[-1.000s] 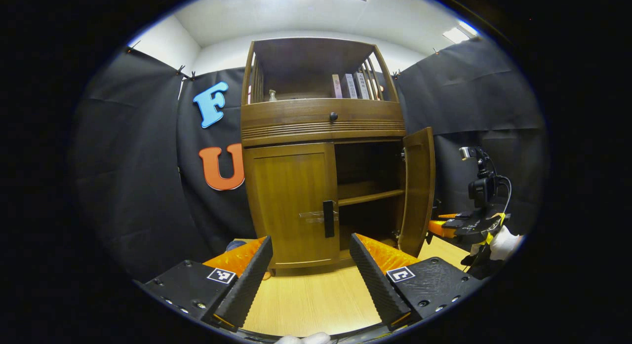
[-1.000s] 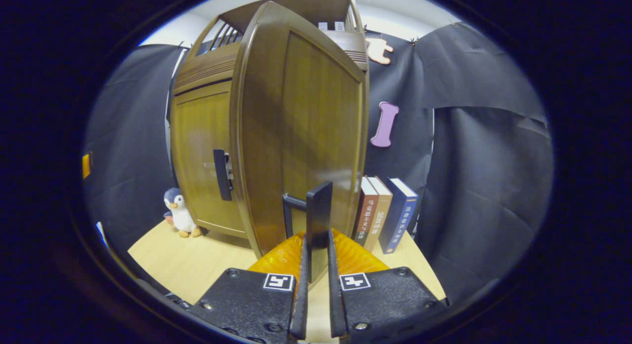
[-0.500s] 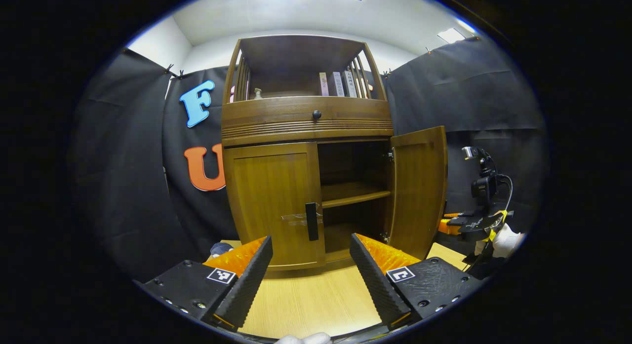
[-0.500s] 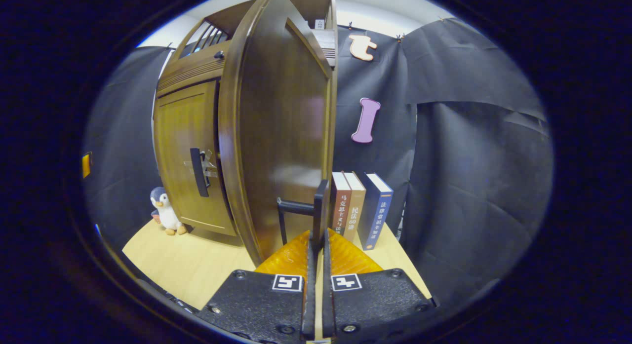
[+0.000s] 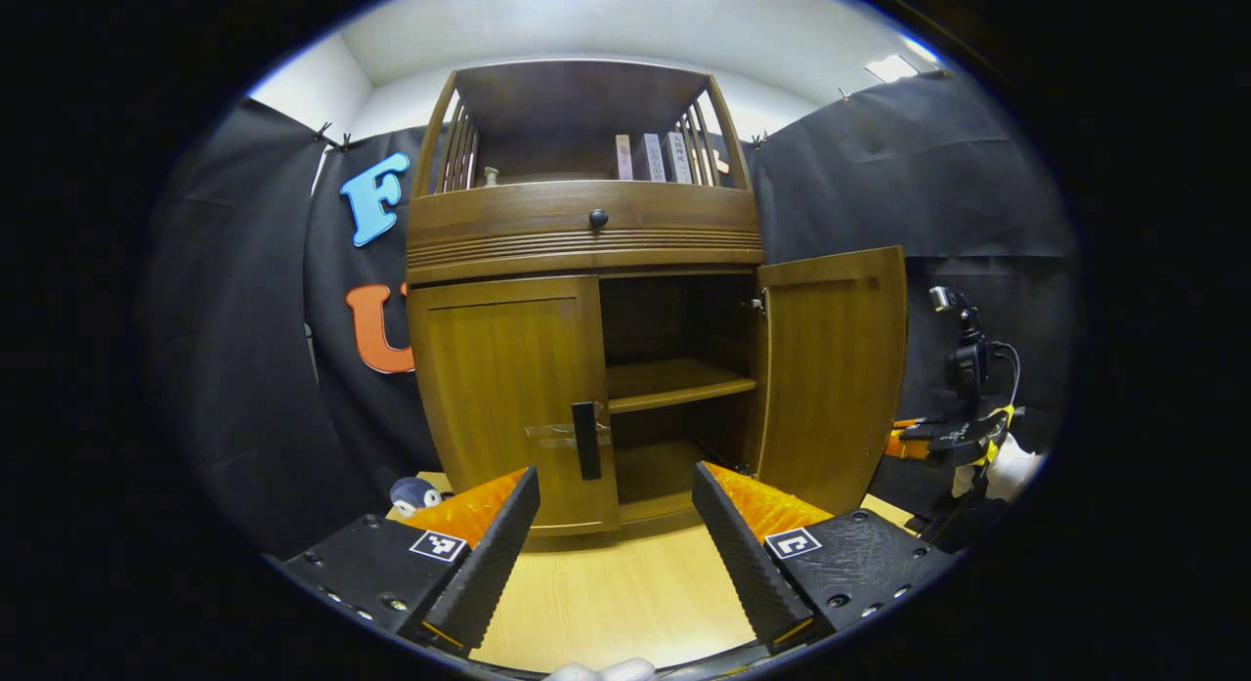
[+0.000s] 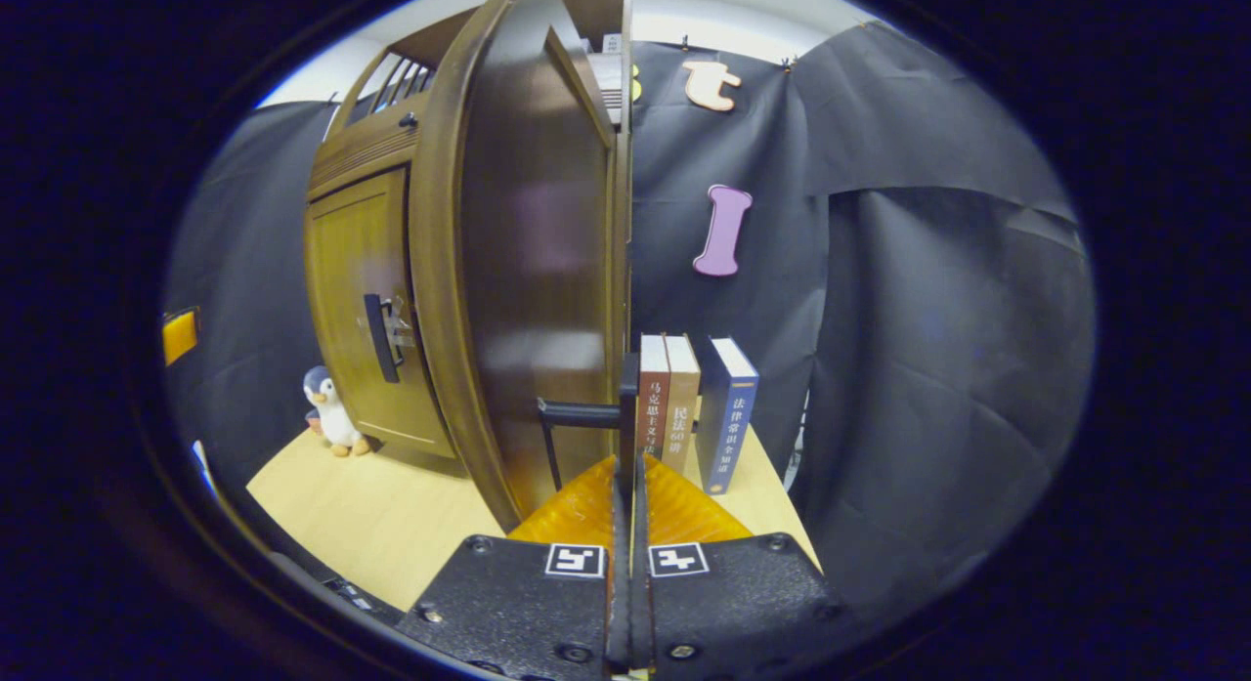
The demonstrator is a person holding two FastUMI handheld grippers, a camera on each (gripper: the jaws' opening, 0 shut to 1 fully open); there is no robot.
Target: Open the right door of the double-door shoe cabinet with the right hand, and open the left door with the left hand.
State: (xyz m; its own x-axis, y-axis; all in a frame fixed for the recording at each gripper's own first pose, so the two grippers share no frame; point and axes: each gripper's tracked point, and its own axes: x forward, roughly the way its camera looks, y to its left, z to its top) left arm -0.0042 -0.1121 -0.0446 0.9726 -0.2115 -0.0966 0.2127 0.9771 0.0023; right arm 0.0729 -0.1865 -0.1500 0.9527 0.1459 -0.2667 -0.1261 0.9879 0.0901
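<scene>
The right tool point(image 6: 626, 466) is clamped on the right door's handle point(image 6: 627, 407), fingers nearly together, with the right door point(image 5: 831, 368) swung wide. The left tool point(image 5: 616, 525) gapes wide, holding nothing, near the closed left door point(image 5: 503, 388) and its handle point(image 5: 585, 440), above the counter point(image 5: 625, 603).
</scene>
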